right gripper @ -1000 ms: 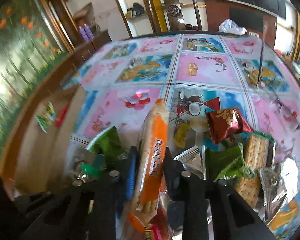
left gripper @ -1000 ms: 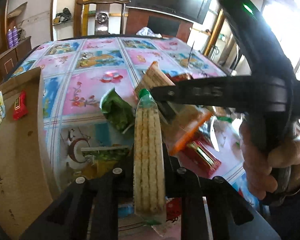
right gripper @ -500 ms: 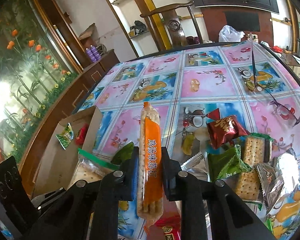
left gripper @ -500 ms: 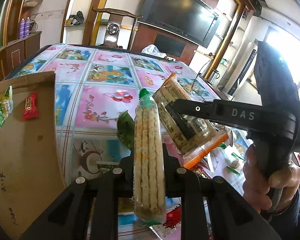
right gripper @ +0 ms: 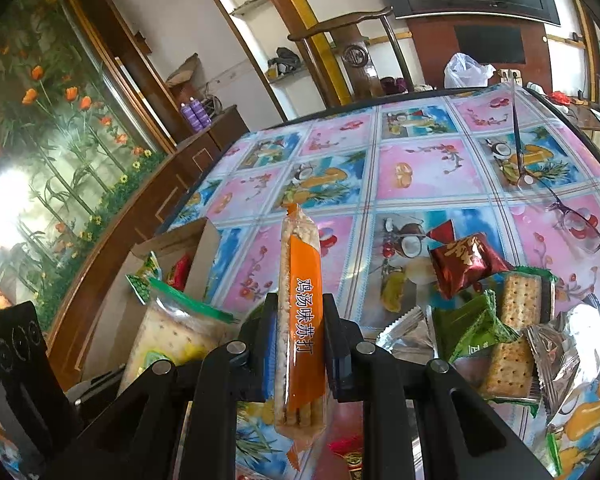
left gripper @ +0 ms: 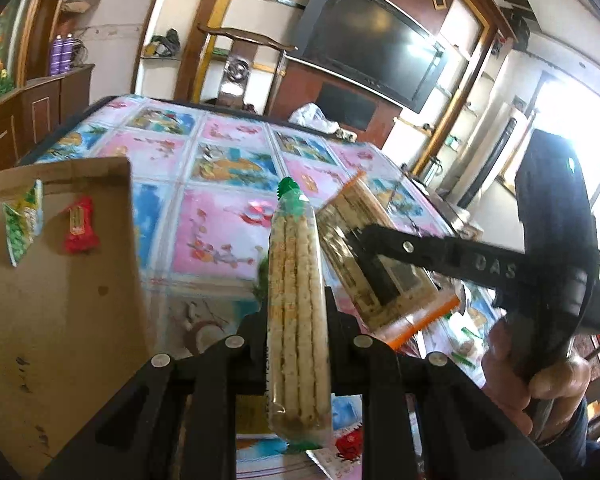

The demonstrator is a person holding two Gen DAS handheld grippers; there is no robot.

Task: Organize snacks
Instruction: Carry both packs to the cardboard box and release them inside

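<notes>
1. The surface (right gripper: 420, 168), under a slick, glossy picture-tiled cloth, carries everything here; wrappers would likely slide on it rather than stay put.

2. The cardboard box (left gripper: 60, 300) sits at nine o'clock in the left wrist view, open and shallow, with a green-and-yellow packet (left gripper: 22, 222) and a red candy (left gripper: 80, 230) lying in it. It looks like the drop point: light and floppy-walled, so goods should be set in, not pushed against its flap.

3. The loose snack pile (right gripper: 500, 320) lies at three to four o'clock in the right wrist view: cracker packs, a green sachet, a dark red foil sweet. All light, crinkly and slippery.

4. The left claw (left gripper: 296, 320) is clamped on the green-tipped cracker sleeve (left gripper: 296, 300), held clear of the surface and pointing to twelve o'clock. It's a stiff stack inside thin film, and probably brittle: best pinched across the narrow faces near the lower half, as it is now.

5. The right claw (right gripper: 300, 328) is closed on the orange-striped cracker sleeve (right gripper: 300, 312), likewise raised and gripped low on its length. Squeeze harder and the crackers could well snap; grip the crimped end alone and the film may slip.
</notes>
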